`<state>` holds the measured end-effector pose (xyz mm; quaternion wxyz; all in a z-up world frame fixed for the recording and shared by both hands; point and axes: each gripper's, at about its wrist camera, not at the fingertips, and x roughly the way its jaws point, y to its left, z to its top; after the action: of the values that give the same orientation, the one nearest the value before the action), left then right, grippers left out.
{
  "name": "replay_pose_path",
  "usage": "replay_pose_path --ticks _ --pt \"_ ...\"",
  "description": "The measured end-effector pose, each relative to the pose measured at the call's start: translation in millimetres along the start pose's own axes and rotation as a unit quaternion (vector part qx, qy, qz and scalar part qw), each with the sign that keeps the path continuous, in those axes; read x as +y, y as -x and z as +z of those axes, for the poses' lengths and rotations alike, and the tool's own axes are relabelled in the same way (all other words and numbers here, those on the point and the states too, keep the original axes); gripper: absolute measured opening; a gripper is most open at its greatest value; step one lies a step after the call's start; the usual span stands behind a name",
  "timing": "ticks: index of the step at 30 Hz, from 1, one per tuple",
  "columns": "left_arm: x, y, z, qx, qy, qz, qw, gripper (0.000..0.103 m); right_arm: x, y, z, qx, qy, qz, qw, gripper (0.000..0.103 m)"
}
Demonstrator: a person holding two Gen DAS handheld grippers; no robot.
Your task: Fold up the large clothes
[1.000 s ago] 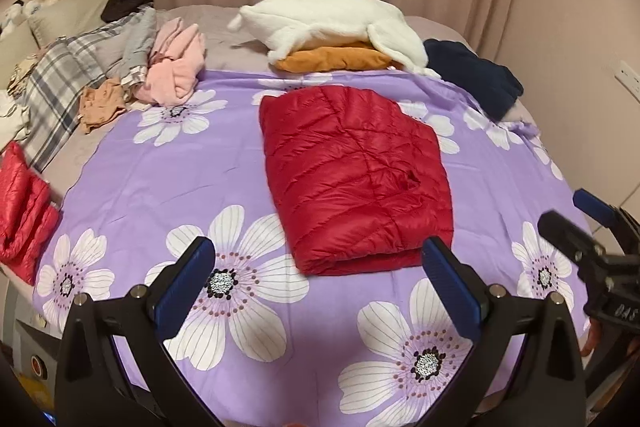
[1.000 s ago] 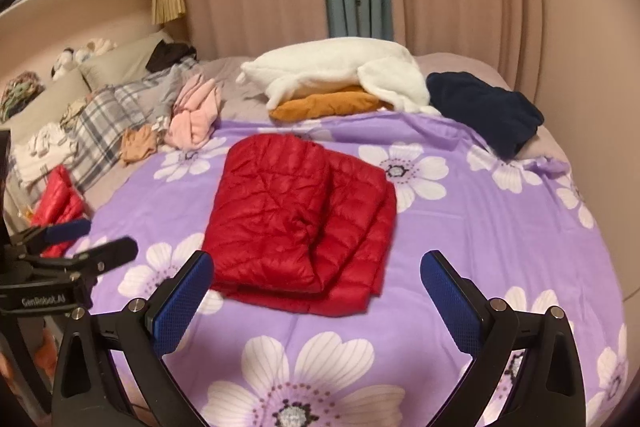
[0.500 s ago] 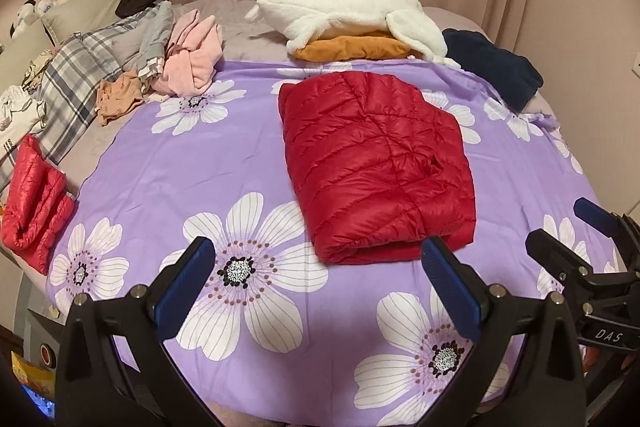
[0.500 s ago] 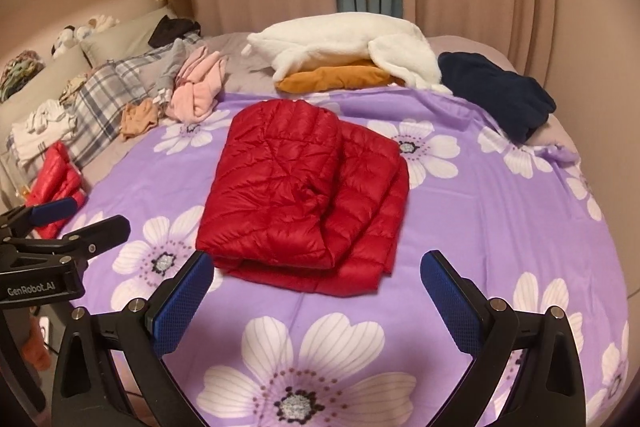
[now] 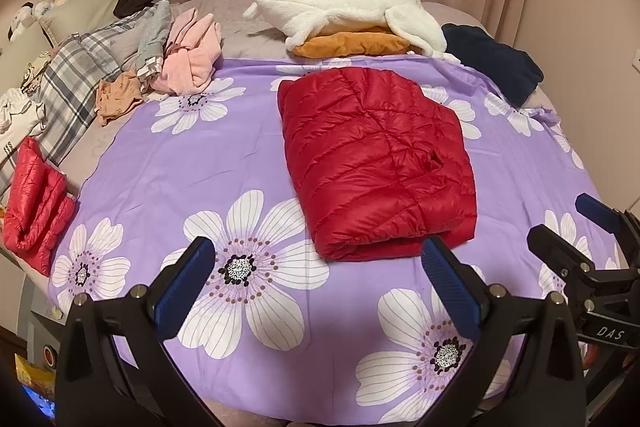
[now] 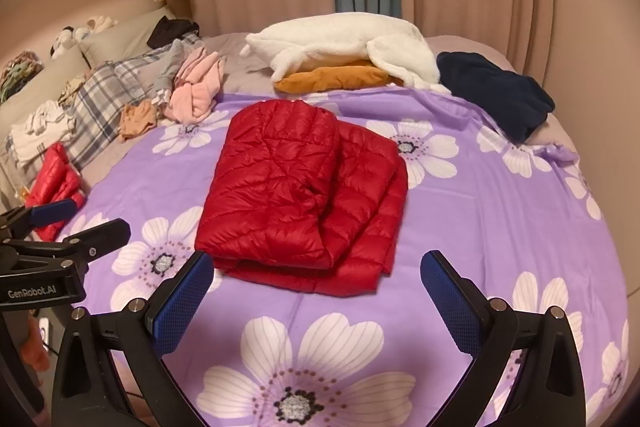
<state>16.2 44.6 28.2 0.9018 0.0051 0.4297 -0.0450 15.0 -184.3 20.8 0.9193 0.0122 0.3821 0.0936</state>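
Red jacket folded, underside hidden, left gripper and right gripper spread apart, empty

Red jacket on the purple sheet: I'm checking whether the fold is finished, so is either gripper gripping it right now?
No. The red jacket lies folded on the sheet, with the left gripper and right gripper open and empty, short of it.

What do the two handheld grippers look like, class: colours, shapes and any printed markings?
Both are black, Y-shaped frames with silver bolts and flat blue textured fingers. The left gripper carries white "GenRobot.AI" lettering, seen from the right wrist view; the right gripper shows "DAS". No cables or sleeves show.
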Motion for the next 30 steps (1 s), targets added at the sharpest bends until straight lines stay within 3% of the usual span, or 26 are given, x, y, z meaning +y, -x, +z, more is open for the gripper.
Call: replay_pose_path --ticks 30 --pt "-4.3 4.2 -1.4 -0.001 0.000 0.008 1.0000 0.103 1.9 0.1 4.9 -0.002 0.004 0.002 1.000 0.102"
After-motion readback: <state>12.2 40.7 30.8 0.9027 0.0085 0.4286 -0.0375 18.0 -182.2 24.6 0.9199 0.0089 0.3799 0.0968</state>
